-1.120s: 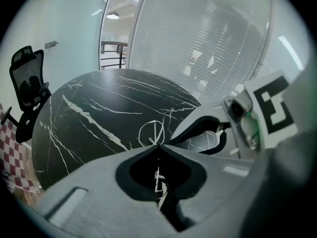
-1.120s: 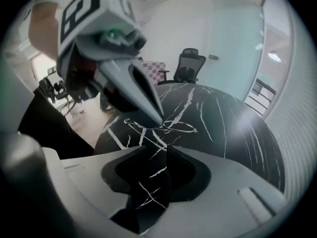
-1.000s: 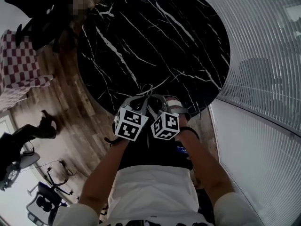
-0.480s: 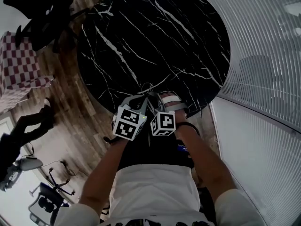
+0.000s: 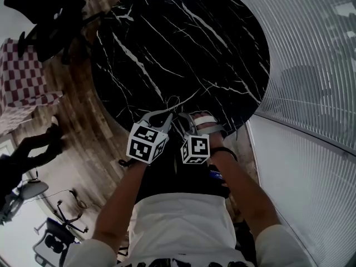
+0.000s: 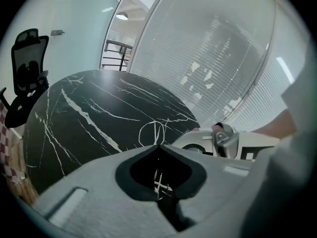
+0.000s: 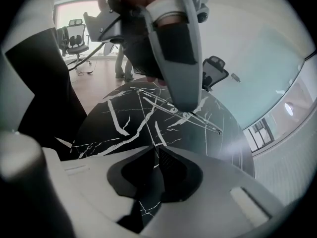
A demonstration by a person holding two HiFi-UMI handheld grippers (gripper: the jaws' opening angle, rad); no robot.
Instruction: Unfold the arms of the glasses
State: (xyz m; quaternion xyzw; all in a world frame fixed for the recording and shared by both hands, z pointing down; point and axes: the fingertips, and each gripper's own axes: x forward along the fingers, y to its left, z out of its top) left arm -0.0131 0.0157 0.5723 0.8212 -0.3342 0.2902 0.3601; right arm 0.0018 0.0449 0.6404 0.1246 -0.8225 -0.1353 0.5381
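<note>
Thin wire-frame glasses [image 5: 173, 104] are at the near edge of the round black marble table [image 5: 211, 49]. My left gripper [image 5: 167, 114] is shut on the frame near a hinge; its view shows the wire lens rims [image 6: 150, 132] just past its closed tips [image 6: 158, 147]. In the right gripper view, the left gripper's grey finger [image 7: 184, 68] pins the glasses [image 7: 190, 114], and one arm sticks out to the right. My right gripper [image 7: 157, 147] has just been closing, and its tips meet on a thin arm that runs down into them.
A black office chair [image 5: 44, 15] and a checkered seat [image 5: 22, 77] stand beyond the table's left side on the wood floor. A glass wall with blinds [image 5: 311, 93] runs along the right. The right gripper's body [image 6: 223, 140] sits close beside the left one.
Both marker cubes have rolled a little, and the left one has shifted slightly left. The glasses stay at the same spot by the table's near edge.
</note>
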